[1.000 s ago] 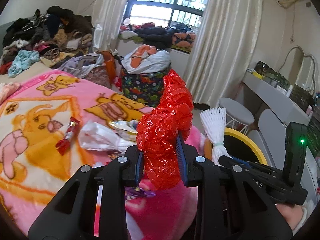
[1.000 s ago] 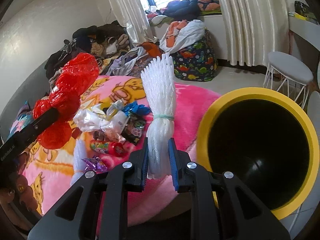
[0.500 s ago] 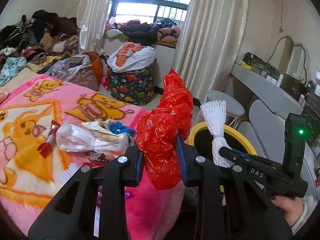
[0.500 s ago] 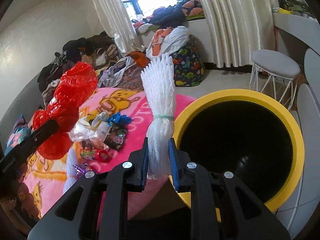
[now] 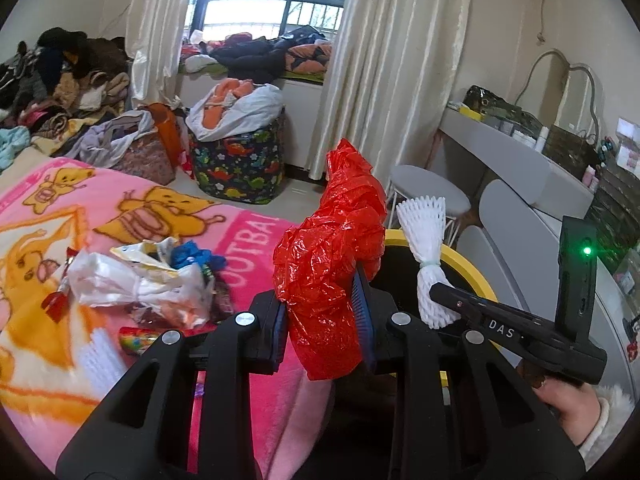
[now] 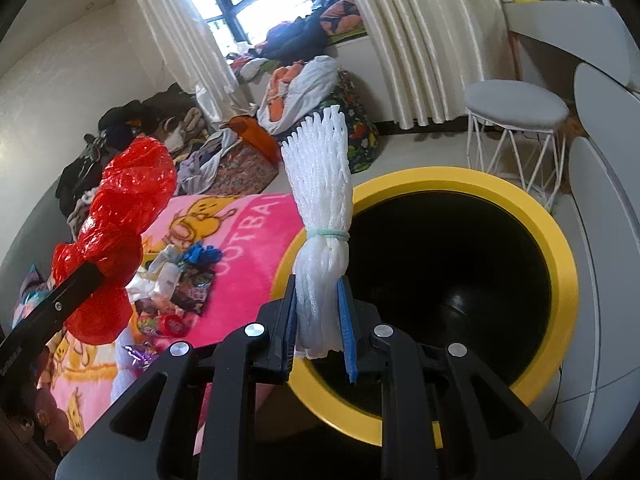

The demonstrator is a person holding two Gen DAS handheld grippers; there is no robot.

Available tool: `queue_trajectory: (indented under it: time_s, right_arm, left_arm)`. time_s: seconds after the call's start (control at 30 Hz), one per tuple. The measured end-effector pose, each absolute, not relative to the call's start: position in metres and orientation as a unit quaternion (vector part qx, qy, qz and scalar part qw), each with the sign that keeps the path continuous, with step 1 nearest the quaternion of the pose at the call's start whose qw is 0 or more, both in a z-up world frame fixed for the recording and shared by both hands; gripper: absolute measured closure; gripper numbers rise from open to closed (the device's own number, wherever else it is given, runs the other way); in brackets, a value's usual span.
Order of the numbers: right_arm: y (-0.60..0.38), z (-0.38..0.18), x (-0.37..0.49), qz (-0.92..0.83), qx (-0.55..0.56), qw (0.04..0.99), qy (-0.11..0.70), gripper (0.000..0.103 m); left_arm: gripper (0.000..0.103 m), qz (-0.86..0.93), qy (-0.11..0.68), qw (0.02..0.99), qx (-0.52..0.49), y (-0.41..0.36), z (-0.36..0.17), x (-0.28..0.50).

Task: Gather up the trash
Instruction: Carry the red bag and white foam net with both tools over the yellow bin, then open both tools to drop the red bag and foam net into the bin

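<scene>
My left gripper (image 5: 322, 320) is shut on a crumpled red plastic bag (image 5: 332, 264), held upright above the bed's edge; the bag also shows in the right wrist view (image 6: 116, 232). My right gripper (image 6: 318, 320) is shut on a white foam net bundle (image 6: 320, 208) tied with a pale band, held over the near rim of a black bin with a yellow rim (image 6: 552, 240). The bundle (image 5: 424, 248) and bin rim (image 5: 468, 264) also show in the left wrist view. More trash (image 5: 140, 280) lies on the pink blanket (image 5: 248, 240): white bags, wrappers, a blue scrap.
A white stool (image 6: 516, 108) stands behind the bin. A grey desk (image 5: 520, 164) with bottles runs along the right wall. A patterned hamper (image 5: 236, 160) with clothes and clothing heaps (image 5: 60, 88) stand by the curtained window.
Both grippers have moved right, away from the blanket toward the bin. The bin now fills more of the right wrist view, with the foam bundle over its rim. Both grips are unchanged.
</scene>
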State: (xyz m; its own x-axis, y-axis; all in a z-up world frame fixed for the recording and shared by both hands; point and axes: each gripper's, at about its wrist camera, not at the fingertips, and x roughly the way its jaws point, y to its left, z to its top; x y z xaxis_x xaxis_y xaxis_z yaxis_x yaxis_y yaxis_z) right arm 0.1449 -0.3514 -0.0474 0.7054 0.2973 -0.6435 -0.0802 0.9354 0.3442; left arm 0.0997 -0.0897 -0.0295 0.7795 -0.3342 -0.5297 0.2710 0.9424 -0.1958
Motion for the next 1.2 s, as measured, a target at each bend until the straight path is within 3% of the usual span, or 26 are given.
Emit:
queue_trajectory:
  time_s: [1.2]
  right_arm:
    - [-0.428,-0.062,0.14,0.019,0.205,0.901,0.382,0.082]
  left_arm:
    - [0.08,-0.235,0.354,0.905,0.004,-0.191,-0.072,0.149]
